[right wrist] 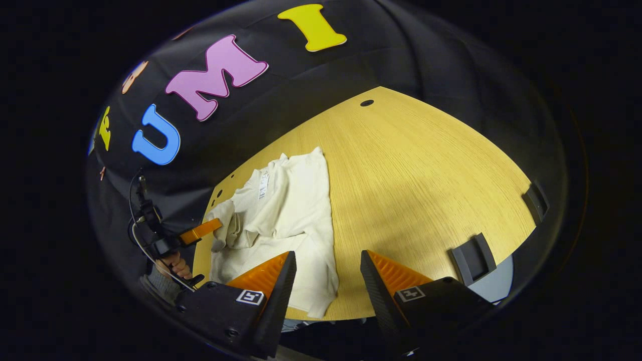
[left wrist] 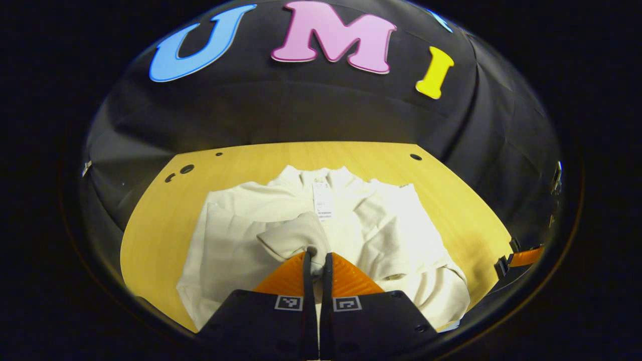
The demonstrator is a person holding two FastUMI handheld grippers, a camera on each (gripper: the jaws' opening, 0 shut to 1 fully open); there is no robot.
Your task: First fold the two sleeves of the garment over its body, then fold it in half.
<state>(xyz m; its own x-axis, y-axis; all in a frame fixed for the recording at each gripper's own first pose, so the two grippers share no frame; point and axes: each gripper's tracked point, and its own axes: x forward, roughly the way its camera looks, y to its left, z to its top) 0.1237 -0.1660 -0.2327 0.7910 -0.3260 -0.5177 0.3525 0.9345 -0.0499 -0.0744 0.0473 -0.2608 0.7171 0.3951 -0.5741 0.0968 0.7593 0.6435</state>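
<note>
Bright overhead light, strong fisheye bending in the 2 views.
The pale yellow wooden table (right wrist: 426,170) glows warmly without glare; the crumpled cream fabric garment (left wrist: 235,235) looks sharp, with soft shadows in its folds; far edges curve and darken.

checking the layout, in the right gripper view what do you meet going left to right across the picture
hand holding the left claw → cream garment → bare wooden table → dark bracket near the table's edge
</note>
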